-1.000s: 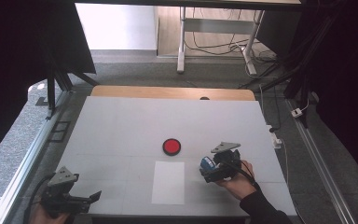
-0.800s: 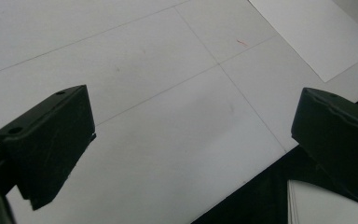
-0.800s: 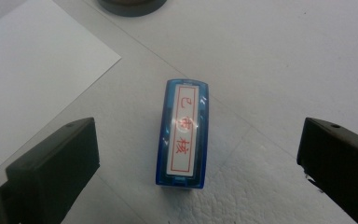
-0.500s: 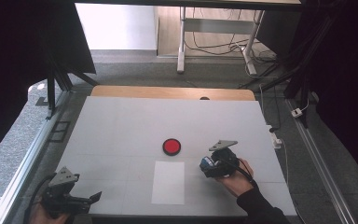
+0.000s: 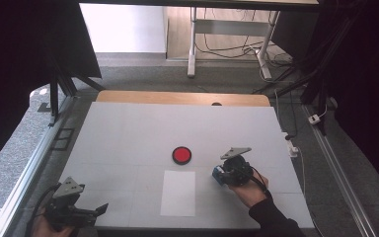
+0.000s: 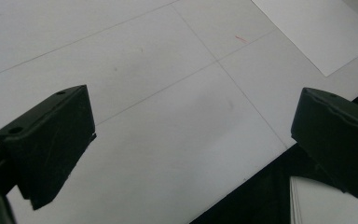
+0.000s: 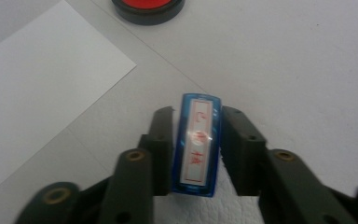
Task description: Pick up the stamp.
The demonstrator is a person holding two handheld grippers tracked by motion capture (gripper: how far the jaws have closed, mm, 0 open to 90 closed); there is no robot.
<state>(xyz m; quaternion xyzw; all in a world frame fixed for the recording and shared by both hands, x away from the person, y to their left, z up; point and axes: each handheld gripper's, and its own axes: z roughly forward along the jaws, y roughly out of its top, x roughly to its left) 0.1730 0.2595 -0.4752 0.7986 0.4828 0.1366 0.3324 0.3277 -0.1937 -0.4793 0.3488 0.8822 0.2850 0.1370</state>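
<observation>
— While the right gripper [image 7: 196, 140] sits low over the table [image 5: 128, 133], what is it grasping?

— A small blue stamp [image 7: 196, 145], a slim block with a white label bearing red characters. The two black jaws have just been closing, and in the right gripper view their pads press against the stamp's two long sides, so it is clenched between them.

— Where is that on the table?

— In the high view the right gripper [image 5: 223, 174] is right of centre in the near half, with the stamp [image 5: 218, 175] showing as a bit of blue at its tip. A white sheet of paper [image 5: 178, 192] lies flat just to its left, and a round red ink pad [image 5: 181, 155] in a dark rim sits a little beyond the sheet's far edge. The stamp is near both, touching neither.

— Is the stamp lifted or resting?

— I cannot tell; the jaws hide its underside.

— And the left gripper [image 5: 96, 211]?

— At the near left corner of the table, held in the person's left hand [image 5: 47, 227]. In the left gripper view its jaws stand wide apart with bare table between them, so it is released, holding nothing. A corner of the white sheet [image 6: 317, 32] shows at the upper right there, well away from the jaws.
</observation>
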